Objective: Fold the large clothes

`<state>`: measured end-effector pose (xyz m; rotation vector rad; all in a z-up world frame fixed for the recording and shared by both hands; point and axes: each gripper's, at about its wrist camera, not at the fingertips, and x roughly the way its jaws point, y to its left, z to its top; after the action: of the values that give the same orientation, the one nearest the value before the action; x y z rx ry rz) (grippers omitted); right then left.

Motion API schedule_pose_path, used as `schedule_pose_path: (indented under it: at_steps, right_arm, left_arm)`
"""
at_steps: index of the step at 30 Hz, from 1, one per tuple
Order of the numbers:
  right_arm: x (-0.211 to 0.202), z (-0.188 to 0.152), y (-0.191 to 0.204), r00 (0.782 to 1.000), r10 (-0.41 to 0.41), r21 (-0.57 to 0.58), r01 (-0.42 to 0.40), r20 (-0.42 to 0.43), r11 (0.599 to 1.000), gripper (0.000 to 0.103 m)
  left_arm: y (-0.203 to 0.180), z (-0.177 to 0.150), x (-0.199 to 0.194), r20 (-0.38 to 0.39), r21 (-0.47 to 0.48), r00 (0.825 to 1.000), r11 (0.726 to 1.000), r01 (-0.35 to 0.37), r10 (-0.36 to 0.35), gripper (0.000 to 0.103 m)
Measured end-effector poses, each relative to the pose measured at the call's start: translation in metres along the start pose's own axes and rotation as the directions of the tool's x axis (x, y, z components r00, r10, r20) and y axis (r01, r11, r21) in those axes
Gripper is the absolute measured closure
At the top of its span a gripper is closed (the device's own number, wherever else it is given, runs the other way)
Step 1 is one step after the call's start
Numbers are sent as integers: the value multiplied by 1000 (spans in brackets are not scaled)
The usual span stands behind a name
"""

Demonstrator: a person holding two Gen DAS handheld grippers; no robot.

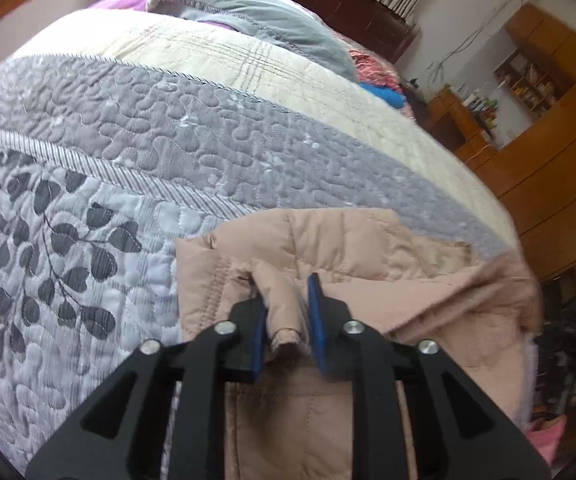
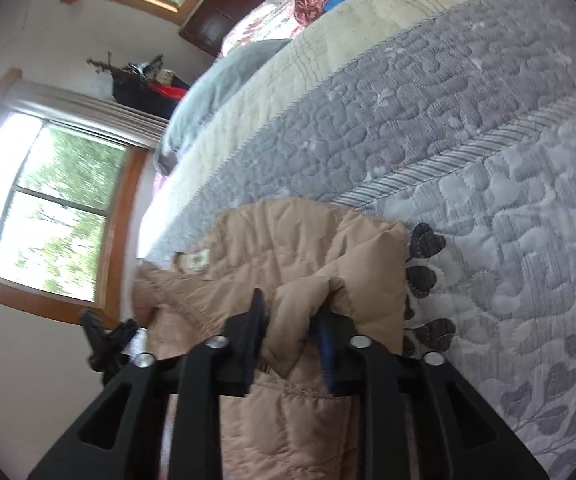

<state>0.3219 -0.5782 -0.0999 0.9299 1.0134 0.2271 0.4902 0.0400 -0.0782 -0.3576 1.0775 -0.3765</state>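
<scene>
A puffy tan quilted jacket (image 1: 352, 248) is draped over the near edge of the bed (image 1: 191, 136), partly hanging off. A soft, light, slippery bulk is expected; seamed edges are best gripped. Folds are pinched by the left gripper (image 1: 285, 312) and right gripper (image 2: 292, 320).

The jacket (image 1: 328, 248) was matt, stitched, puffy beige cloth. The bedspread (image 1: 127, 128) was quilted fabric, rough-textured. Both grippers (image 1: 285, 300) (image 2: 290, 312) were matt black plastic with shiny metal rivets.
</scene>
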Motion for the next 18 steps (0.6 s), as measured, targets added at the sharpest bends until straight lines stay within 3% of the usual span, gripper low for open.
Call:
schedule_pose_path:
  at_steps: [2, 3, 4, 10, 15, 18]
  right_arm:
    - [-9, -3, 1, 1000, 21, -4, -21, 22, 1000, 52]
    - [-15, -4, 3, 999, 5, -10, -4, 44, 1000, 34]
    - [-21, -5, 5, 997, -19, -22, 21, 75, 1000, 33]
    - [-40, -30, 16, 994, -46, -101, 56, 97, 993, 41]
    - [-38, -65, 25, 994, -82, -176, 94, 78, 980, 42]
    - [-28, -83, 26, 993, -103, -207, 112, 55, 972, 43]
  left_arm:
    - [5, 1, -13, 6, -35, 997, 997, 71, -70, 63]
    - [7, 1, -20, 17, -44, 996, 995, 84, -84, 57]
    - [8, 0, -26, 32, -46, 996, 995, 87, -85, 50]
    - [14, -19, -65, 69, 7, 996, 998, 64, -65, 49]
    - [15, -58, -64, 33, 93, 999, 995, -19, 16, 47]
    - [14, -81, -59, 13, 120, 1000, 993, -1, 0, 47]
